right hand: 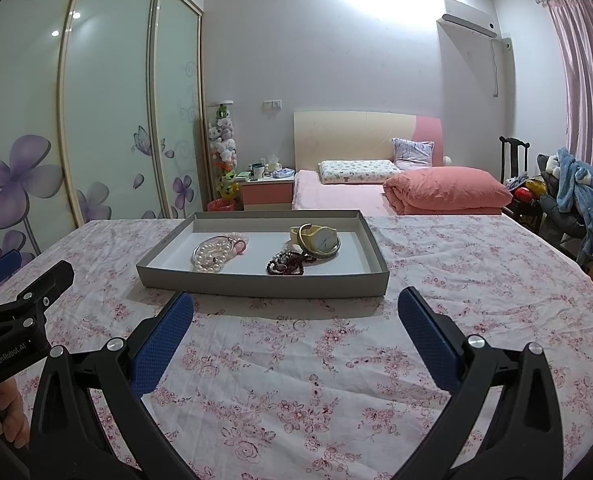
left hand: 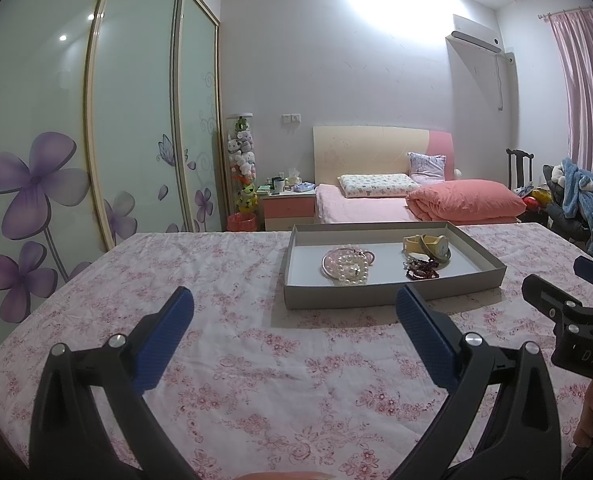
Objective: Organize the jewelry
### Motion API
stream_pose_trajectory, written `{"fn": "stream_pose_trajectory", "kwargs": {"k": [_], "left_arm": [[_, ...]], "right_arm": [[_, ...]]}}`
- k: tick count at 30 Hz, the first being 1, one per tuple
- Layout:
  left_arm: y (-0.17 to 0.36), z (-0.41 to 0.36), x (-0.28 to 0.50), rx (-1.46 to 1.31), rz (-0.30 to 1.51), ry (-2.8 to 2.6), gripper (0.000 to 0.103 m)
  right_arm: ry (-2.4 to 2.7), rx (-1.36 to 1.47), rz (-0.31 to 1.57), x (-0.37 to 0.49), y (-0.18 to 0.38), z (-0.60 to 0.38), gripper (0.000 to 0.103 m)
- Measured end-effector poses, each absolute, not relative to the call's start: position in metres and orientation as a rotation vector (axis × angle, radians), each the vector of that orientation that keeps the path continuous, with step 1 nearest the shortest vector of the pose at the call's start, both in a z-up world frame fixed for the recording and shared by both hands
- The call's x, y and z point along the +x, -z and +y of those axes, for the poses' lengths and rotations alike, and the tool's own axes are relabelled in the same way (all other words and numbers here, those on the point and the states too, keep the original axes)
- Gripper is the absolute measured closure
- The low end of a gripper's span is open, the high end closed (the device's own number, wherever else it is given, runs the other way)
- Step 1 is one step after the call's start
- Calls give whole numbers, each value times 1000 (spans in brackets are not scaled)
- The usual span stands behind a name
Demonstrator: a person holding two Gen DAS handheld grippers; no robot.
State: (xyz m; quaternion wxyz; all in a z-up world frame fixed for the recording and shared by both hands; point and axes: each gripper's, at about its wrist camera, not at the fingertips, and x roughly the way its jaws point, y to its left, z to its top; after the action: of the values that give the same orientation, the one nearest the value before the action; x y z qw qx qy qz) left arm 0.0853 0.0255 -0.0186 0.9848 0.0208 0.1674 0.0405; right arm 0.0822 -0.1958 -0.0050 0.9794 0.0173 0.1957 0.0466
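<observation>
The right tongs (left hand: 552,284) are cut off by the left wrist view's right edge. Items on the nightstand (right hand: 266,190) are too small to be identified. The dark bead strands (right hand: 286,265) cannot be counted.

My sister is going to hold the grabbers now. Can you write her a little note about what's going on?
Left gripper: open, empty, above the floral tablecloth.
Right gripper: open, empty, just short of the gray tray.
In the tray: pearl bracelets on the left, dark bead bracelets and a cream watch on the right.
Done: all the jewelry in view is in the tray.
Left: sorting the tangled piles, if wanted.
</observation>
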Motion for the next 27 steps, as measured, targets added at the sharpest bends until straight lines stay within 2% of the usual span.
{"fn": "stream_pose_trajectory", "kwargs": {"k": [27], "left_arm": [[19, 26, 86, 41, 338, -80, 4]], "right_arm": [[-95, 37, 394, 83, 4, -197, 2]]}}
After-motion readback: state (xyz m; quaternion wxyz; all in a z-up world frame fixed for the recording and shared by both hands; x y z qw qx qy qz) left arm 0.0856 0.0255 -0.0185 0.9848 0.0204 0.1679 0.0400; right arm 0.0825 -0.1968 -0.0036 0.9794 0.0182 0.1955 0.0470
